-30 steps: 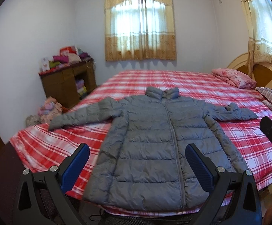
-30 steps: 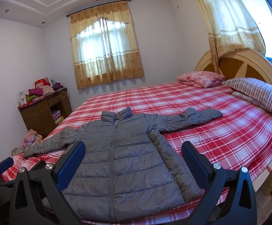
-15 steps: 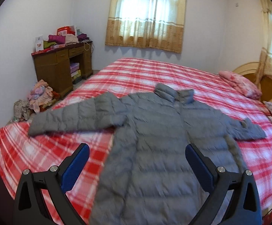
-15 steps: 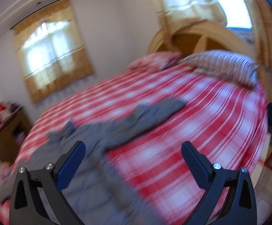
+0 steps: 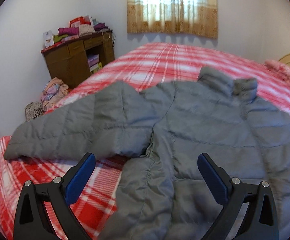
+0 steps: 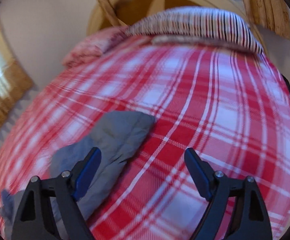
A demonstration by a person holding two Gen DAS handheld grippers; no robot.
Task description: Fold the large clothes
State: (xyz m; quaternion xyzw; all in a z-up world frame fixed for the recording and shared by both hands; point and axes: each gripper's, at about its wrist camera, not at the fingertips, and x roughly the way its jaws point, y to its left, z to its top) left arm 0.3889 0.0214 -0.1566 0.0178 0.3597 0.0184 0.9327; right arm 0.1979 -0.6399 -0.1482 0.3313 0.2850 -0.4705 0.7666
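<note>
A grey quilted jacket [image 5: 205,132] lies spread flat on the red plaid bed [image 5: 165,60], collar toward the far side, one sleeve [image 5: 74,128] stretched out to the left. My left gripper [image 5: 146,165] hovers open over the jacket's side, just below that sleeve's armpit, holding nothing. In the right wrist view the other sleeve's cuff end [image 6: 120,134] lies on the bedspread [image 6: 215,110]. My right gripper [image 6: 142,160] hangs above it, jaws wide and closing; the sleeve lies under the left finger [image 6: 88,168], not pinched.
A wooden desk [image 5: 76,60] piled with clothes stands by the far wall, with a heap of laundry [image 5: 50,92] on the floor beside it. A striped pillow [image 6: 195,26] and a pink pillow [image 6: 90,48] lie against the headboard [image 6: 145,0]. A curtained window [image 5: 173,6] is behind the bed.
Both grippers have swung down and in toward the bed. The left one now looks at the left sleeve and armpit; the right one has turned right onto the other sleeve's cuff and narrowed slightly.
</note>
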